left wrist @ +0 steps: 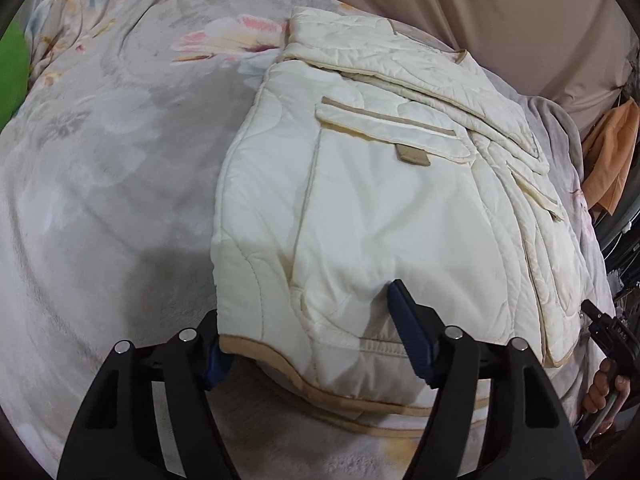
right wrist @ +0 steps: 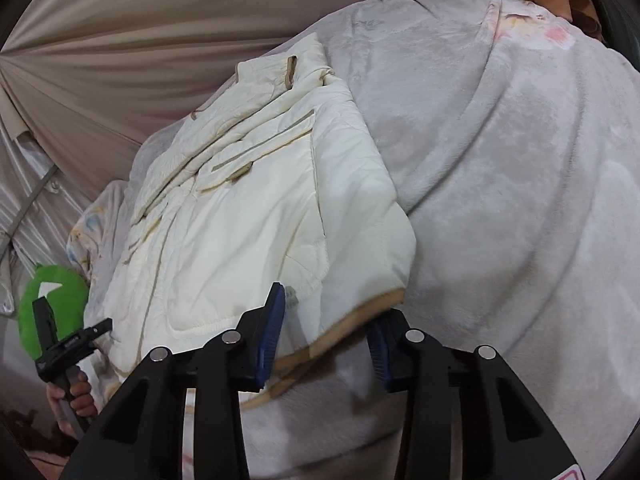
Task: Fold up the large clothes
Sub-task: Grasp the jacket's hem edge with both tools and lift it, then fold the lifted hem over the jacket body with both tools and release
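Note:
A cream quilted jacket (left wrist: 372,200) with tan trim lies folded lengthwise on a grey floral blanket (left wrist: 100,168). My left gripper (left wrist: 312,336) is open, its blue-padded fingers (left wrist: 412,344) straddling the jacket's tan hem at the near left corner. In the right wrist view the jacket (right wrist: 240,208) runs away from me; my right gripper (right wrist: 328,344) is open around the hem's other near corner, one pad on top of the fabric, one beside the tan band. The right gripper also shows at the left wrist view's edge (left wrist: 608,332), and the left gripper shows in the right wrist view (right wrist: 60,344).
The blanket (right wrist: 500,184) covers the whole bed. Beige draped curtains (right wrist: 140,40) hang behind. An orange cloth (left wrist: 612,160) hangs at the right. A green object (right wrist: 52,296) sits at the bed's left end.

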### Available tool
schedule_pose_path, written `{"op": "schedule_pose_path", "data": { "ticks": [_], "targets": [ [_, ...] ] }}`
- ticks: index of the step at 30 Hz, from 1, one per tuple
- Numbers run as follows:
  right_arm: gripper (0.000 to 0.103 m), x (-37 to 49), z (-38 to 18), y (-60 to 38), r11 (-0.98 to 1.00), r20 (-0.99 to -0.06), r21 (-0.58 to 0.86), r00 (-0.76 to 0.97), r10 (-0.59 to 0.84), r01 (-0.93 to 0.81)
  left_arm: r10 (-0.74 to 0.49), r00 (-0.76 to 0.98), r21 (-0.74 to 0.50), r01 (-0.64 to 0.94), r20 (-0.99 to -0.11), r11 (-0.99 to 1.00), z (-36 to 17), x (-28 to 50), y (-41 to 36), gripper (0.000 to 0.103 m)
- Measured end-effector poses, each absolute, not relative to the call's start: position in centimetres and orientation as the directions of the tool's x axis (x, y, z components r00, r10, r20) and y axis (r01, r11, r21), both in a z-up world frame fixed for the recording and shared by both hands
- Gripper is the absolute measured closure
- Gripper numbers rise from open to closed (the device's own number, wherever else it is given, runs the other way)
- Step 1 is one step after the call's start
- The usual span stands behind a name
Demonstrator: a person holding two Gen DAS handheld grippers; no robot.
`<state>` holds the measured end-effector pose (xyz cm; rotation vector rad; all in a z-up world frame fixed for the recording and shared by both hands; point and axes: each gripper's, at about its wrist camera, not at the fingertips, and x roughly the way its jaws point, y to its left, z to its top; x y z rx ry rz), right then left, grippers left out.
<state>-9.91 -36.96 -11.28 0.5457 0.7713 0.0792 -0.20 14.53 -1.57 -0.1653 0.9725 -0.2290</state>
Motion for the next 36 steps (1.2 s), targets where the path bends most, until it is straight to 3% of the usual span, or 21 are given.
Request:
{"op": "schedule_pose_path", "data": {
  "ticks": [5,13,19,26,33,36],
  "targets": [
    [0.069,-8.7,-11.0,-36.2,0.865,-0.635,0.487,0.729,0.256,0.120,-0.254,0.553,-0.216,0.134,-0.793,0.967,-1.4,0.0,13.7,0.048],
    [0.090,-8.8,-10.4,-35.7,0.864,-0.590,0.496,0.763,0.264,0.085,-0.261,0.560,-0.220,0.142,-0.786,0.965,-1.3,-0.1,13.5,0.064],
    [0.093,-9.8,-8.2,-35.4,0.884,-0.518,0.467,0.819,0.248,0.028,-0.289,0.594,-0.243,0.157,-0.751,0.957,0.1,-0.8,13.8,0.081],
    [0.095,-13.2,-4.6,-35.6,0.877,-0.315,0.471,0.911,0.268,-0.095,-0.437,0.713,-0.349,0.279,-0.548,0.895,5.6,-4.2,15.6,0.086],
    [0.095,-19.0,0.8,-35.1,0.862,-0.043,0.395,0.931,0.362,-0.317,-0.559,0.799,-0.418,0.439,-0.222,0.795,11.0,-8.7,18.9,0.085],
    [0.095,-20.7,3.2,-35.5,0.843,0.063,0.362,0.912,0.405,-0.399,-0.588,0.799,-0.442,0.487,-0.123,0.754,12.8,-9.5,19.8,0.085]
  ]
}}
